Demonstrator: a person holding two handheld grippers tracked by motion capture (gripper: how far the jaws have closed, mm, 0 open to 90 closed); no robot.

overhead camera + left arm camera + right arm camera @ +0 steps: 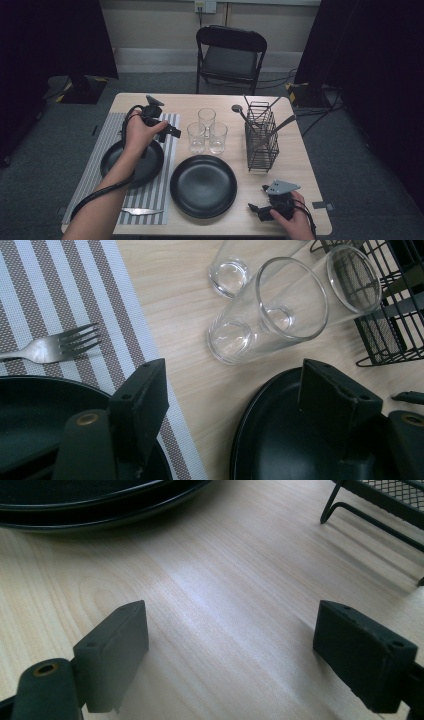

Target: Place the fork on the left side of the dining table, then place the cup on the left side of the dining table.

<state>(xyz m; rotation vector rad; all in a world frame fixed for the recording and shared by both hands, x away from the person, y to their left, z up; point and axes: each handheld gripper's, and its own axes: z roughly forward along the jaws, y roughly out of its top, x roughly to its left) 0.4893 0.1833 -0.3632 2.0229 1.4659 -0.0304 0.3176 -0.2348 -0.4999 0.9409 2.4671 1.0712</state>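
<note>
On the wooden worktop (295, 165), the centre black plate (203, 186) lies in front of three glass tumblers (206, 131), with a fork (52, 346) on the striped placemat to its left. The left hand-held gripper (167, 131) hovers left of the tumblers, jaws spread and empty; the right hand-held gripper (256, 209) rests right of the plate, likewise released.

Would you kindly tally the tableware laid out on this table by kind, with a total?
Black plates: 2
Clear glasses: 3
Wire cutlery rack: 1
Striped placemat: 1
Knife on the placemat: 1
Fork on the placemat: 1
Total: 9, leaving aside the utensils standing in the rack.
</note>
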